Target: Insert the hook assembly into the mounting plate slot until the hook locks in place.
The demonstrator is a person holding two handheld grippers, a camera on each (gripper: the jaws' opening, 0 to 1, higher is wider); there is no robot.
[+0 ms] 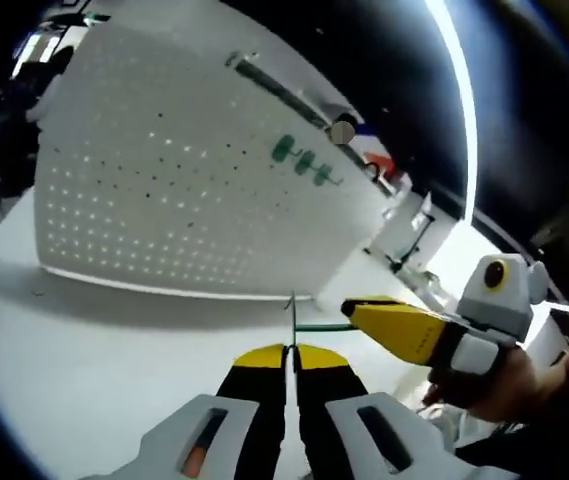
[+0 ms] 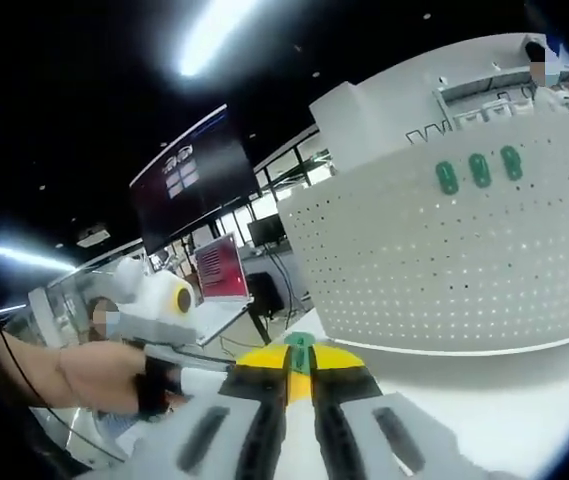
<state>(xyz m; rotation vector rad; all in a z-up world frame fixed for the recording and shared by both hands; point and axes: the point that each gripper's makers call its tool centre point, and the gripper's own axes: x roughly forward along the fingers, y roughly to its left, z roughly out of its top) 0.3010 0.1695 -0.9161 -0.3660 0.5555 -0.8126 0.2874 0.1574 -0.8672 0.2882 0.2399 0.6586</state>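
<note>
Left hand-held gripper clenched on a thin green hook; right hand-held gripper likewise. Hook probably light, stiff (grip its shank). Pegboard at 12 o'clock.

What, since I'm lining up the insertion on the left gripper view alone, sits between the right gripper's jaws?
Observer: In the right gripper view, the right gripper has its jaws closed, with a part of the green hook pinched between the yellow tips.
Operator: How does the pegboard look from that side?
Observer: The pegboard stands ahead and to the right of those jaws, apart from them, with three green pieces in a row near its top.
Operator: Anything behind my left gripper?
Observer: A hand holds it, and beyond that stands a red-lit screen.
</note>
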